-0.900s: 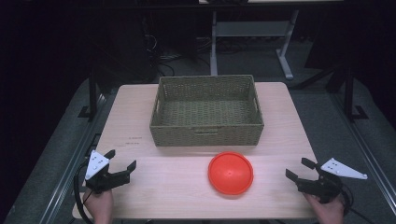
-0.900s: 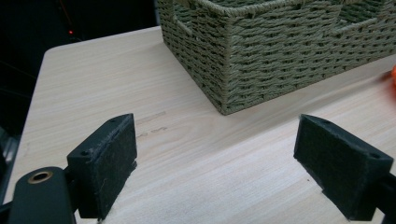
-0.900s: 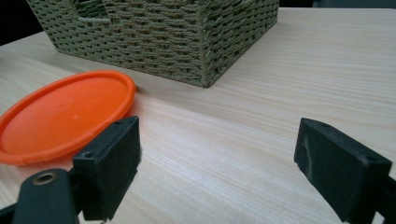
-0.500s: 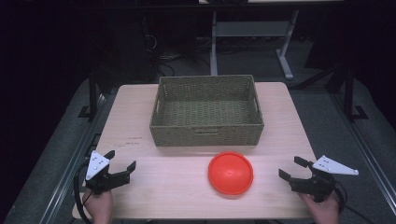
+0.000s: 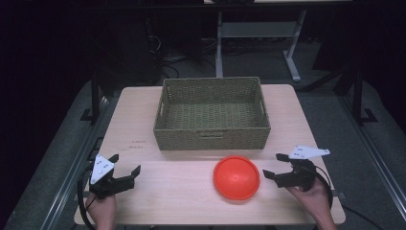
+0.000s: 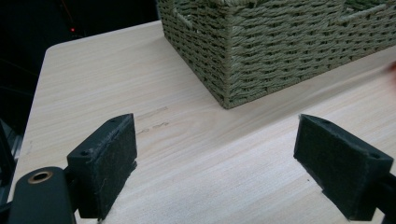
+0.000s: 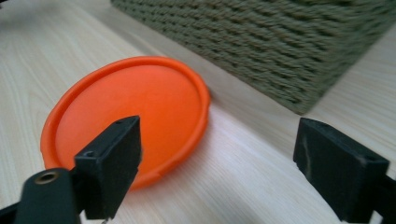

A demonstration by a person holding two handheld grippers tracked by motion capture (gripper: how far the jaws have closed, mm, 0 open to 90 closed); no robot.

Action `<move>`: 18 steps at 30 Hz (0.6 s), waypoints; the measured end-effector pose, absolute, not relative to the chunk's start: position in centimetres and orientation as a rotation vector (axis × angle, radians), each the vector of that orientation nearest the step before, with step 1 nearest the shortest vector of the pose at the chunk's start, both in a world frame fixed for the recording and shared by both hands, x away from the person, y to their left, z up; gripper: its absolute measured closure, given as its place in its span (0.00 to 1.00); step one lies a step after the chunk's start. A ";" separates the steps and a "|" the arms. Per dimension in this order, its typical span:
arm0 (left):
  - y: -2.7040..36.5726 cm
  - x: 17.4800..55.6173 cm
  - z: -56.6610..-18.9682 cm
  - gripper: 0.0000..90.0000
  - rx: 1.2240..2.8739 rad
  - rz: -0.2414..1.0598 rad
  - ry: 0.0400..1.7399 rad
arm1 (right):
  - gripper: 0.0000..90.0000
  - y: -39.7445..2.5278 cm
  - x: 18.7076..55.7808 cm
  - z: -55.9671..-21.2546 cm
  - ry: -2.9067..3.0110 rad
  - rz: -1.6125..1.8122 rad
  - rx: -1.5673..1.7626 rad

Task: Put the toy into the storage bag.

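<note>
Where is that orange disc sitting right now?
In the high view the orange disc lies flat on the table, just in front of the woven basket, with the open right gripper close beside it.

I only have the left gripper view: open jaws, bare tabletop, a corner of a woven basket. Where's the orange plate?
Observer: The orange plate lies on the table just in front of the basket, toward the right side.
Operator: Is the right gripper on it?
Observer: No. The right gripper sits just right of the plate with its jaws open, apart from the rim.
Operator: Anything in the basket?
Observer: The high view shows it empty.
</note>
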State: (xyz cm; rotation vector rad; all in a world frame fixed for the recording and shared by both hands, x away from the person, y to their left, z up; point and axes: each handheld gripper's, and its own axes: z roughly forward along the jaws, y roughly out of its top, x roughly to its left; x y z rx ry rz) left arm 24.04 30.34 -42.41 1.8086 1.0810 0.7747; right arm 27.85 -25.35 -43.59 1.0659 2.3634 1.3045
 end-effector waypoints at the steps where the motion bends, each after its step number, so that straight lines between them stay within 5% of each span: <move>1: 30.4 24.0 -42.4 0.14 1.811 0.777 1.079 | 0.19 -25.0 28.3 -43.7 2.389 1.305 1.067; 18: 30.4 24.1 -42.4 0.14 1.802 0.783 1.092 | 0.22 -20.9 30.1 -45.7 2.565 1.276 1.173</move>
